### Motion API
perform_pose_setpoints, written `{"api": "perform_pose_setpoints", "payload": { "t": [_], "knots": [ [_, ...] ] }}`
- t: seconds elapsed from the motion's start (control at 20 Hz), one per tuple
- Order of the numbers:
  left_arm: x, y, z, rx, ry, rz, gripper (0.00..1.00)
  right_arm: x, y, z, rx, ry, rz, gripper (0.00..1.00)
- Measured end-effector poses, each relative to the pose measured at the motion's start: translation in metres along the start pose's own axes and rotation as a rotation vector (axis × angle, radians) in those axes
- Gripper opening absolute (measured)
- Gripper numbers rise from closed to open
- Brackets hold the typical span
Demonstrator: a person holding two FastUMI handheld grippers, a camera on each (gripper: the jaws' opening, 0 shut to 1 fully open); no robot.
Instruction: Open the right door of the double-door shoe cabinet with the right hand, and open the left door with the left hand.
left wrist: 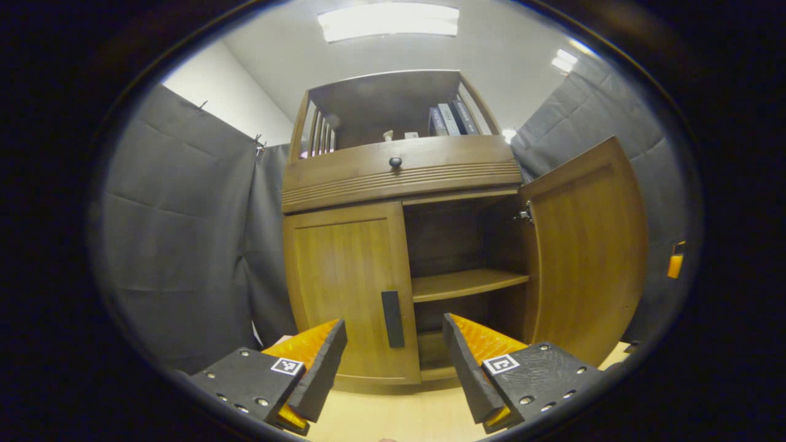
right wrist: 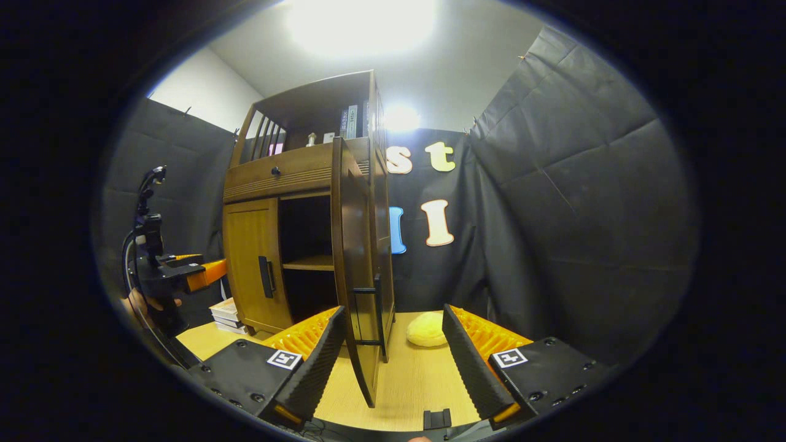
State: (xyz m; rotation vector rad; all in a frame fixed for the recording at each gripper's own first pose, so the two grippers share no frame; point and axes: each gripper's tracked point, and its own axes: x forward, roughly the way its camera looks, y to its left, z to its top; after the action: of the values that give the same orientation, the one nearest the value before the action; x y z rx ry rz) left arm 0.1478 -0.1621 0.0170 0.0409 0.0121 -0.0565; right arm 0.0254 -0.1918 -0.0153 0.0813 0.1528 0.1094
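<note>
Fingers [right wrist: 307, 362] flank right door [right wrist: 353, 270], upright, edge-on; left door [left wrist: 347, 288] closed.

The right door [right wrist: 359, 270] stood swung out edge-on, blocking the way between the right gripper [right wrist: 390, 344]'s fingers; bare surface [left wrist: 393, 411] lay open before the closed left door [left wrist: 347, 294].

Bright ceiling lights [left wrist: 388, 21], glare, fisheye warping

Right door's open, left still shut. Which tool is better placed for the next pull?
Left. The left tool is open, aimed at the closed left door's handle. The right tool straddles the open right door.
</note>
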Motion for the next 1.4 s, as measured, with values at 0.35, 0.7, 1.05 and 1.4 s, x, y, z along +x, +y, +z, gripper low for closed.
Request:
{"api": "perform_pose_setpoints", "payload": {
  "t": [0.35,0.7,1.05,1.4],
  "knots": [
    [0.081,0.015,-0.017,-0.033,0.01,-0.026,0.9,0.011,0.026,-0.002,-0.035,-0.015,-0.031,0.97],
    [0.145,0.015,-0.052,-0.054,0.045,-0.063,0.91,0.026,0.051,-0.01,-0.06,0.012,-0.075,0.92],
    [0.206,0.008,-0.092,-0.081,0.13,-0.112,0.92,0.044,0.075,-0.014,-0.074,0.024,-0.09,0.92],
    [0.225,-0.003,-0.104,-0.087,0.145,-0.18,0.54,0.062,0.091,-0.019,-0.064,0.032,-0.118,0.98]
  ]
}}
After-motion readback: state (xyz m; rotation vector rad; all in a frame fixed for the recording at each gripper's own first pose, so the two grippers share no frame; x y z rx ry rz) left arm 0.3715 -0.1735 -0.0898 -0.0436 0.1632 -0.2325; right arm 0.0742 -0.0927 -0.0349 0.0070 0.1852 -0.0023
